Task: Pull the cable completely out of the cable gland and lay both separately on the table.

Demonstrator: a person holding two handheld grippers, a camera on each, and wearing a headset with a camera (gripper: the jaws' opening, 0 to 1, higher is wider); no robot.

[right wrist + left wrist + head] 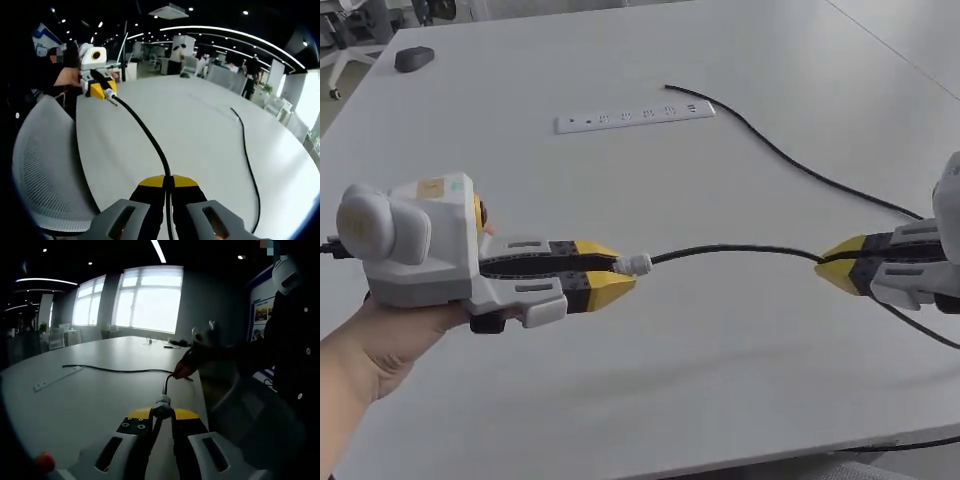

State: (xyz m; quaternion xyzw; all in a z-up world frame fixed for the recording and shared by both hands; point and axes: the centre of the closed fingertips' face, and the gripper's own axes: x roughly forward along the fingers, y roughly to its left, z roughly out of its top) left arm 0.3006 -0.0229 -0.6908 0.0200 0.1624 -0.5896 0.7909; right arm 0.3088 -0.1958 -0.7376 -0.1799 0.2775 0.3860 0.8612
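- The left gripper (620,272) is clenched on the white cable gland (633,264), which is held above the table (670,380) at its near left.
- The right gripper (832,265) is clamped on the black cable (740,249). The cable spans the gap between the two grippers in a slight arch and is judged not yet out of the gland.
- The gland is small and round and is pinched only at the jaw tips. It could be twisted out of the grip if the pull is not kept in line with its bore.
- The cable could be slid through the right jaws rather than drawn out, should the gland's seal hold harder than they do.
- On a sudden release the freed end could be whipped toward the near edge, which lies close below both grippers; the cable's tail past the right gripper runs that way.
- Broad bare surface is offered on the far side, up to the power strip (635,115) and its lead (790,160). Both should be kept clear of when the parts are laid down.
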